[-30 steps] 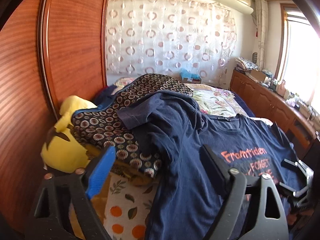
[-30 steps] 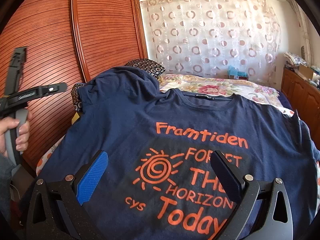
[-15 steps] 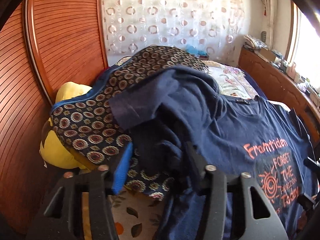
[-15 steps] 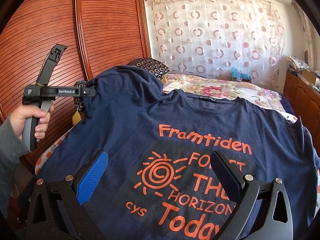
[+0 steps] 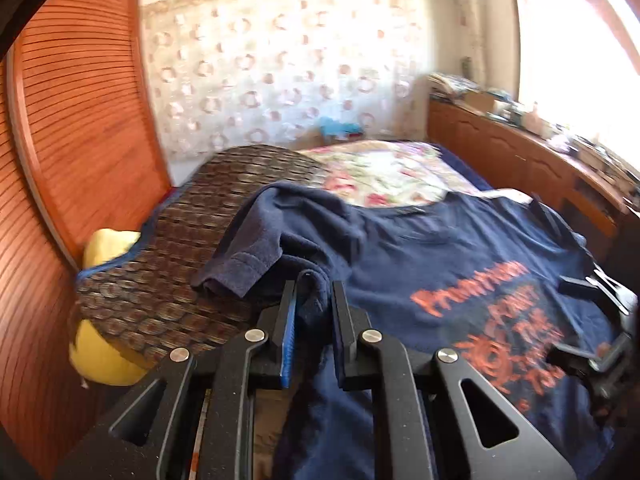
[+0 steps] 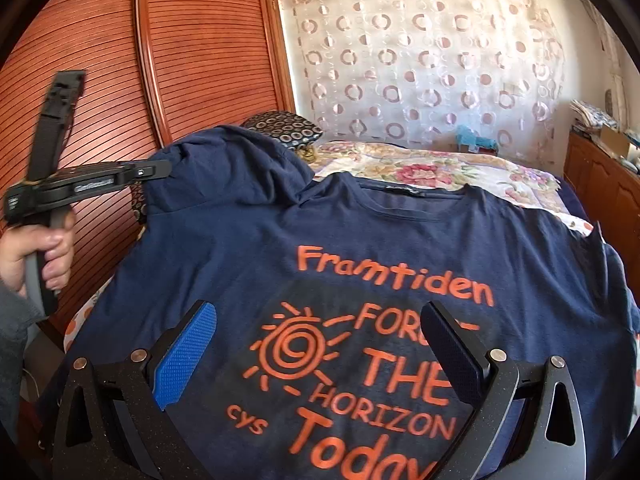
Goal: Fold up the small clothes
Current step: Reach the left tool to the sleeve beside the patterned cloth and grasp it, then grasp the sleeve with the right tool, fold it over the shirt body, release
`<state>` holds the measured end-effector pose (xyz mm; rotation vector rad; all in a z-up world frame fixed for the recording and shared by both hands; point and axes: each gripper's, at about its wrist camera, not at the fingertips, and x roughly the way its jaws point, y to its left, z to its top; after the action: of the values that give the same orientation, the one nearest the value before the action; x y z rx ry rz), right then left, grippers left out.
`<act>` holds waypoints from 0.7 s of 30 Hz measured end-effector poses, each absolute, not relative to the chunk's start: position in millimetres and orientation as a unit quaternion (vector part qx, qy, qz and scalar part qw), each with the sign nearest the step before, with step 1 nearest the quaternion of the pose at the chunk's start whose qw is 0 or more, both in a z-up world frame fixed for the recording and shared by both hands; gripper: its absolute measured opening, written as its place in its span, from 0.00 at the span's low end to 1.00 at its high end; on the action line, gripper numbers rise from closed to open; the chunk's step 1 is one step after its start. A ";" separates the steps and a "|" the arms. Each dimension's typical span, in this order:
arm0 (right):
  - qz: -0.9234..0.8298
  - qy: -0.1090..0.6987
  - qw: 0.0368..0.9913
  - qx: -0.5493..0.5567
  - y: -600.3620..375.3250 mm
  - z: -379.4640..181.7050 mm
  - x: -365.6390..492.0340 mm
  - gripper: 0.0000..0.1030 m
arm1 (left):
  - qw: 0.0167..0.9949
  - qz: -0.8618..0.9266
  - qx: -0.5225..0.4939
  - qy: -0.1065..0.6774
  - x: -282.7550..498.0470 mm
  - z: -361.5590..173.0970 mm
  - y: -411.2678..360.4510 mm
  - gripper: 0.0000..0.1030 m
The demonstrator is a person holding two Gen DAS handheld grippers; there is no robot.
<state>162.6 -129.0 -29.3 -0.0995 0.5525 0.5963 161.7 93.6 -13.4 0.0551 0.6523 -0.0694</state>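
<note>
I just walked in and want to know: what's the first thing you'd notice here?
A big navy T-shirt with orange writing and a swirly sun lies spread over the bed. At its sleeve by the wooden wardrobe, the left gripper is closing on a bunch of the cloth, while the right gripper hovers open above the print.

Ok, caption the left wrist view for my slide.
Left claw closing on a fold of the navy T-shirt beside the patterned cushion.

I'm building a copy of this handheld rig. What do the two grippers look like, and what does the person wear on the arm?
Both grippers are matte black, with flat linkage arms, triangular cut-outs and silver pivot bolts. On the right gripper one pad is textured blue, the other dark. The left gripper shows the same blue pad edge; from the side it has a grey handle, small white lettering and a black upright bar. The sleeve is grey.
</note>
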 end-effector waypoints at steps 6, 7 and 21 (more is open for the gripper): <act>0.278 0.272 0.920 -0.039 -136.2 -27.2 165.2 0.99 | 0.940 -0.064 0.030 0.335 133.2 -27.7 75.7 0.41; 0.277 0.272 0.921 -0.038 -136.1 -26.9 165.2 0.99 | 0.939 -0.068 0.027 0.335 128.2 -30.0 75.5 0.49; 0.307 0.293 0.902 -0.074 -89.6 -22.2 184.0 0.99 | 0.918 -0.022 -0.018 0.396 78.5 -102.3 125.1 0.79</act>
<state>184.0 -89.6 -22.2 -0.1539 0.6048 0.6353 78.5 125.1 -102.3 -0.0365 0.8147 -0.0452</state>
